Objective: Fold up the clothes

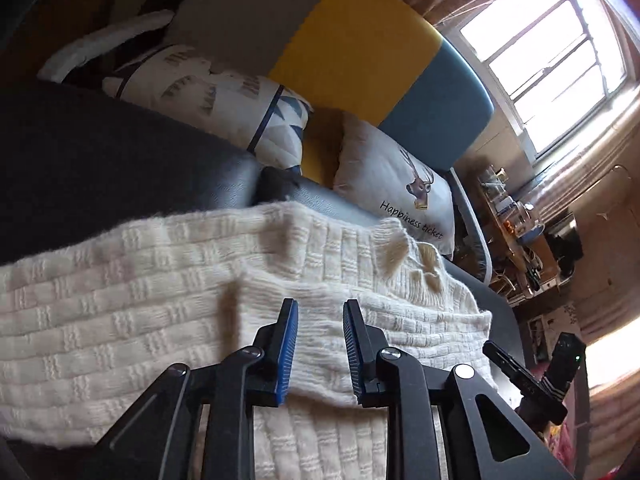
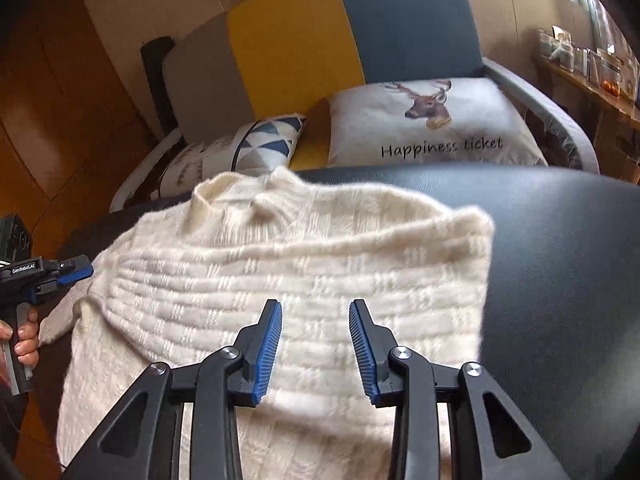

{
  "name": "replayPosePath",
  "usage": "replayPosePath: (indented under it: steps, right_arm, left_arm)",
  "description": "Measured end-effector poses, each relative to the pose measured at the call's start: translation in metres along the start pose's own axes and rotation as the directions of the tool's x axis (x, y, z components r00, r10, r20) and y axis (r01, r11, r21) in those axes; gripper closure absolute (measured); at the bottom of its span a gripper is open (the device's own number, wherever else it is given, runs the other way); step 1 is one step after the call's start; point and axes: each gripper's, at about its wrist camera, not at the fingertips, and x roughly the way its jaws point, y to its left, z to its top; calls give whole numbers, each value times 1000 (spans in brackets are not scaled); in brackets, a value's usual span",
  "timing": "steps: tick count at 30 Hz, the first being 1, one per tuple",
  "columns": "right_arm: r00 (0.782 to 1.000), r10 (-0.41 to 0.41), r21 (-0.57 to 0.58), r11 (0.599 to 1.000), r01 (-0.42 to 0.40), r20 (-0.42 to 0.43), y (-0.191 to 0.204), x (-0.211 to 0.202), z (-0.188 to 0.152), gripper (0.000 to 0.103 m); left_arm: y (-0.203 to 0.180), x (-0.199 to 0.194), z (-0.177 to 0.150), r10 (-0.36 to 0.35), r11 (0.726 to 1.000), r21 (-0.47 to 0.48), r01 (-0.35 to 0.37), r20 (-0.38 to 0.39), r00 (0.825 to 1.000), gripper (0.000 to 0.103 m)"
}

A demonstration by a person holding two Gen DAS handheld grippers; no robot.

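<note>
Lying flat, cream sweater (image 2: 280, 280), collar pointing toward deer pillow (image 2: 432, 124), both grippers' fingers apart

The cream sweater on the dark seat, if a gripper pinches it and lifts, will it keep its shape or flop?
The sweater will probably flop: it already lies in soft folds and hangs over the seat edge. Its thick ribbed knit suggests bulk, so one pinch may lift only a layer. The fuzzy yarn should grip the ridged blue pads rather than slip.
</note>
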Motion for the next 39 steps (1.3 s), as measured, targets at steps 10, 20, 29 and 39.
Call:
replayPosePath:
  steps: [10,20,29,39]
  right_arm:
    - [1000,-23,84,996,22,10,-9,7,-11,68]
    - [991,-130,-41,991,130,11,8,17,-18,67]
    - [994,-81,-2,997,81,76,27,-4,-15,64]
    - [1000,-5,-14,1000,6,22,88,30,-23,60]
  left_arm:
    - [8,11,-16,166,986,19,-166,-20,986,82]
    - [23,19,-13,280,960,15,-280,-7,960,102]
    - [114,-118,-60,17,918,-391,66,205,979,63]
    - [286,-281,-131,388,653,-757,-23,308,869,59]
